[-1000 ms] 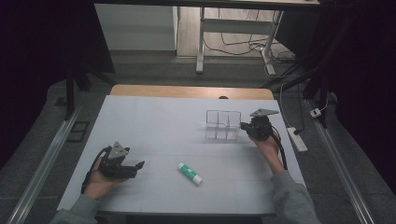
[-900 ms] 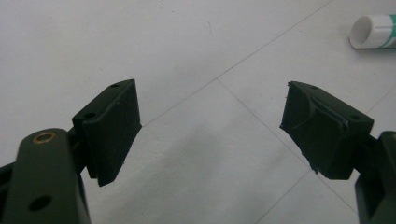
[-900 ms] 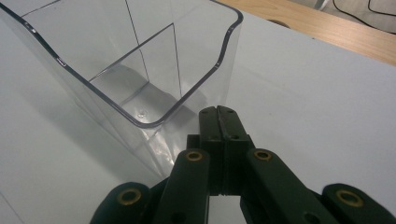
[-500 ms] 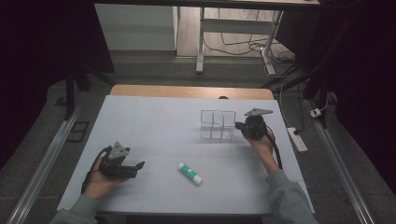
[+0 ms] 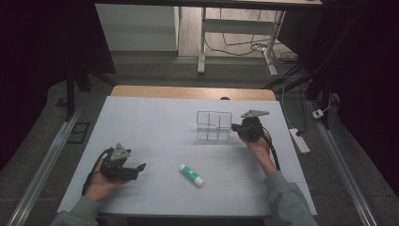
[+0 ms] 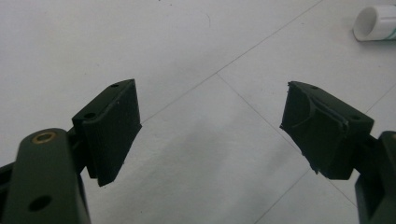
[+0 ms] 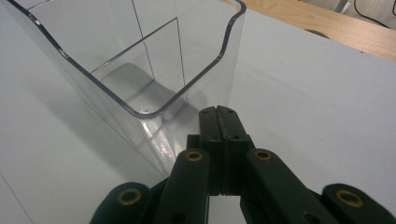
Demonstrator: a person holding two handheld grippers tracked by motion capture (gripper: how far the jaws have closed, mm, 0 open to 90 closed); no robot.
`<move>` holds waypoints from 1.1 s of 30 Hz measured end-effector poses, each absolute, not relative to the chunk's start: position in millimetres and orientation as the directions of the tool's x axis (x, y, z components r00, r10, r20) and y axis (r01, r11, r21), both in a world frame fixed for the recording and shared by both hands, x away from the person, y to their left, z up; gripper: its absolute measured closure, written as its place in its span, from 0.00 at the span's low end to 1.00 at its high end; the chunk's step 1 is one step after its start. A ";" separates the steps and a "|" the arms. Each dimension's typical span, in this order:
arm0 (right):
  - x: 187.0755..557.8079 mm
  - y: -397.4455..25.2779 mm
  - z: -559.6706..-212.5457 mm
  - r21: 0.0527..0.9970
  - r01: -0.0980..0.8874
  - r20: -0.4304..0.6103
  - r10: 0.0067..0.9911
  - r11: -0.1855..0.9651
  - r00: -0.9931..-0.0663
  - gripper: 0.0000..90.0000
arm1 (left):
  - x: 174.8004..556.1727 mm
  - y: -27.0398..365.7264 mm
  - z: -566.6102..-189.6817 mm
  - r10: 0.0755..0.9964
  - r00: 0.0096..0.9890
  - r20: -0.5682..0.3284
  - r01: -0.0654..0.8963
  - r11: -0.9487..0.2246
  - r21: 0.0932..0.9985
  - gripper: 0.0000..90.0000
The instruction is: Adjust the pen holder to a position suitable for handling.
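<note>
On the white worktop, a clear plastic organizer with inner dividers stands upright at about one o'clock from the centre. The right hand-held gripper sits at its three o'clock side, its jaws pressed flat together with nothing between them; in the right gripper view the closed tips lie just beside the organizer's curved corner wall, though contact cannot be told. The left hand-held gripper rests low at about eight o'clock, jaws wide apart and empty over bare worktop. A white glue stick lies on its side near six o'clock, between the two hands, well apart from the organizer.
</note>
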State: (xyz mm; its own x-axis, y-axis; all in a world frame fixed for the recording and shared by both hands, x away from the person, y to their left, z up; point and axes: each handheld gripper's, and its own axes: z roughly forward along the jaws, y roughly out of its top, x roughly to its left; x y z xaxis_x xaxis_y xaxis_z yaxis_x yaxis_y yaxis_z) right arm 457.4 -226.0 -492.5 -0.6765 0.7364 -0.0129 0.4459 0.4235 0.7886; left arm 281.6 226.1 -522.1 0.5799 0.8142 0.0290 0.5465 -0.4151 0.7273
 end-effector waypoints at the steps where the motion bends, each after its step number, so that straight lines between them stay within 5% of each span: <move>1: 457.1 -225.1 -492.3 0.786 0.446 -0.019 0.737 0.428 -0.675 0.99 | 281.6 226.0 -522.1 0.814 0.580 0.028 0.547 -0.414 0.728 0.22; 33: 456.7 -187.9 -493.0 0.797 0.407 -0.020 0.693 0.446 -0.720 0.99 | 282.3 223.5 -523.4 0.810 0.586 0.031 0.549 -0.425 0.719 0.22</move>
State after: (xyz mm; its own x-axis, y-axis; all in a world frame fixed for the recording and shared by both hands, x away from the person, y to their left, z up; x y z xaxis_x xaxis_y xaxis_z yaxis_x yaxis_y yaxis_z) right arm 456.7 -187.9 -493.0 -0.7205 0.6932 -0.0201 0.4070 0.4461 0.7970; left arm 282.3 223.5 -523.4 0.5861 0.8097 0.0311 0.5492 -0.4252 0.7194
